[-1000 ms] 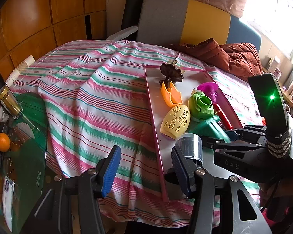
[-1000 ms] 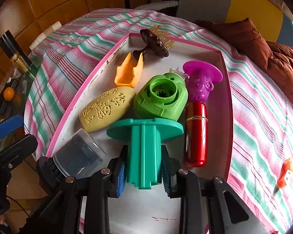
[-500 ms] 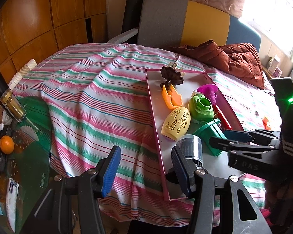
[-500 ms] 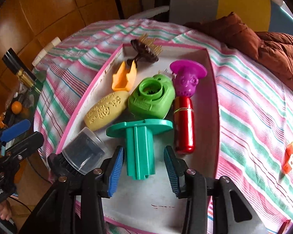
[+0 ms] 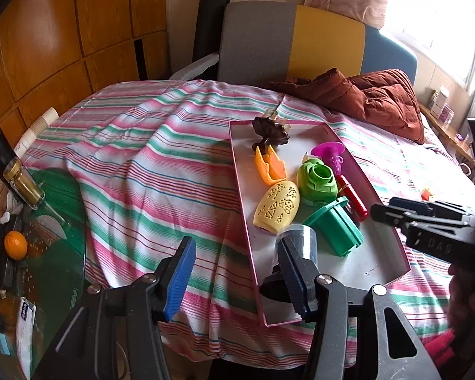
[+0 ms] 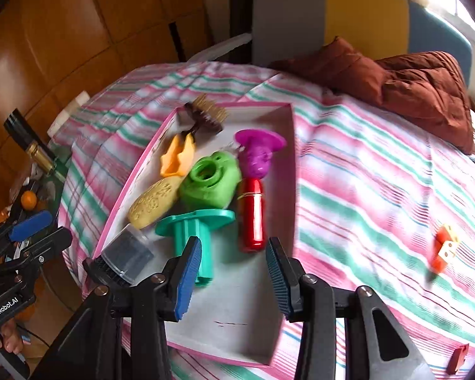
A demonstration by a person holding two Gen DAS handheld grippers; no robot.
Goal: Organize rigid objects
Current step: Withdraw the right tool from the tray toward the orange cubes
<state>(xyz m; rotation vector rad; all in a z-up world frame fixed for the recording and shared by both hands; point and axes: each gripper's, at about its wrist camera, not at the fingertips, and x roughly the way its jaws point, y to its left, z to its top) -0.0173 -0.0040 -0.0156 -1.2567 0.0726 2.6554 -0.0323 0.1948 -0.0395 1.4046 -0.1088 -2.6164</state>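
Right gripper (image 6: 234,274): jaws have just been opening and now stand spread with nothing between the pads; it hangs over the near, bare end of the tray floor.
Teal flanged piece (image 6: 194,231): lies free on the tray floor, its stem end just beside the right gripper's left pad, flange toward the far side.
Left gripper (image 5: 237,277): jaws parted over the striped cloth and the tray's left rim, pinching nothing; its right finger (image 5: 293,274) hides part of the clear cup (image 5: 297,243).
Tray (image 5: 240,186): pink-rimmed, shallow, long axis running near to far; the near end reaches close to the table edge.
Tray load: yellow pierced oval (image 5: 277,205), green round-holed block (image 5: 316,182), red cylinder (image 6: 253,218), purple piece (image 6: 258,150), orange scoop (image 5: 269,166) and brown brush (image 5: 270,131) crowd the far and middle parts.
Open room in tray: the bare floor at the near right, ahead of the right gripper.
Striped cloth (image 5: 148,171): wide free stretch left of the tray.
Right of tray: small orange-red block (image 6: 443,248) lies well apart on the cloth.
Far edge: brown padded jacket (image 6: 411,88).
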